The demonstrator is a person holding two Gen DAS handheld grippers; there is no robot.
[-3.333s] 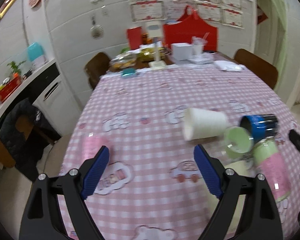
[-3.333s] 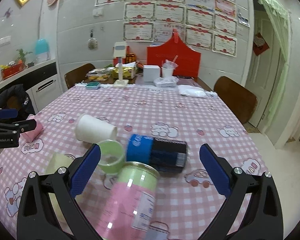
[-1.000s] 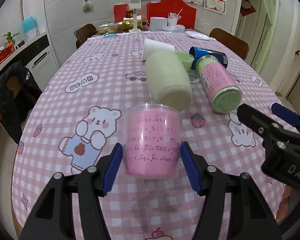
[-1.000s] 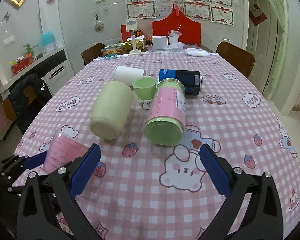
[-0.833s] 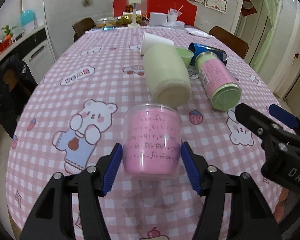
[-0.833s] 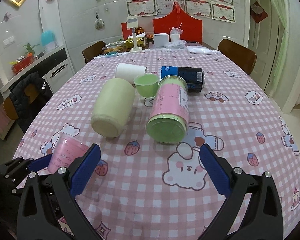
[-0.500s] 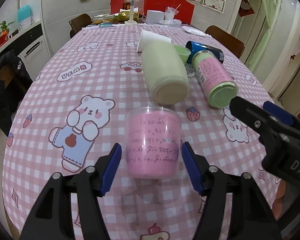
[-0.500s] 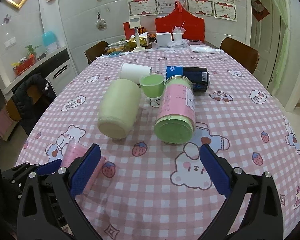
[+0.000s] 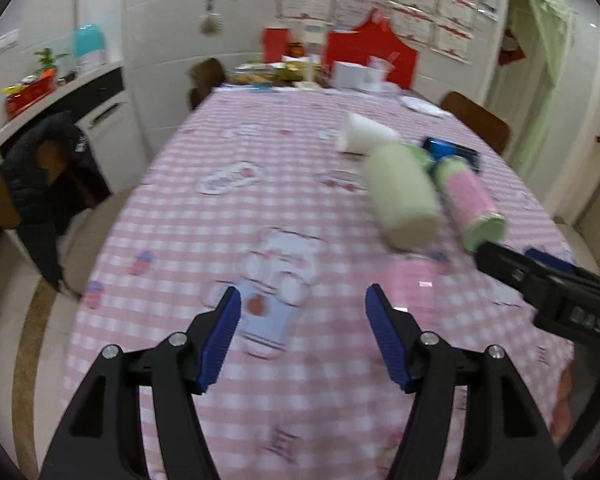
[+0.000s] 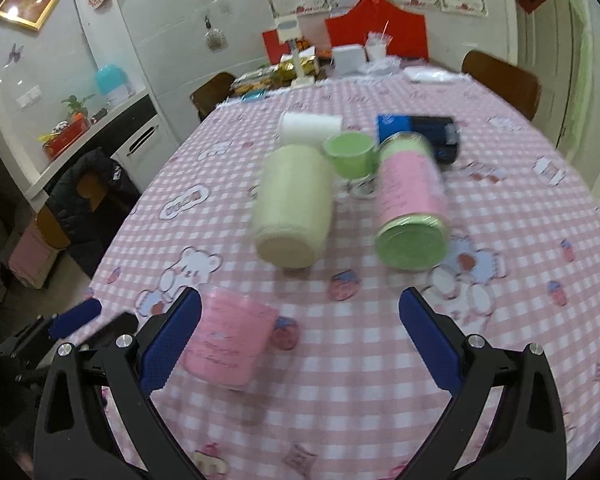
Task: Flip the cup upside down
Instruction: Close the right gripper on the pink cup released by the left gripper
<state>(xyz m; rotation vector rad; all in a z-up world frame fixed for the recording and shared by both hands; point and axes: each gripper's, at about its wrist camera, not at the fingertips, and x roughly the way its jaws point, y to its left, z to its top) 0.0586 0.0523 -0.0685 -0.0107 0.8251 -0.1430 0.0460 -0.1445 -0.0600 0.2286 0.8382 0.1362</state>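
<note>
The pink plastic cup (image 10: pixel 230 338) stands upside down on the pink checked tablecloth (image 10: pixel 380 344), free of both grippers. In the left wrist view it shows blurred (image 9: pixel 414 288) just right of the right finger. My left gripper (image 9: pixel 302 334) is open and empty, off to the cup's left; it also shows in the right wrist view (image 10: pixel 76 316). My right gripper (image 10: pixel 300 340) is open and empty, its left finger (image 10: pixel 172 338) in front of the cup.
A cream tumbler (image 10: pixel 294 204), a pink-and-green canister (image 10: pixel 412 200), a green cup (image 10: pixel 350 154), a white paper cup (image 10: pixel 308 128) and a blue can (image 10: pixel 418 132) lie mid-table. Boxes and clutter stand at the far end. A chair with a black jacket (image 9: pixel 44 176) stands left.
My left gripper has opened, let go of the pink cup and swung left. The cup now stands on the table. The right gripper has tilted slightly.
</note>
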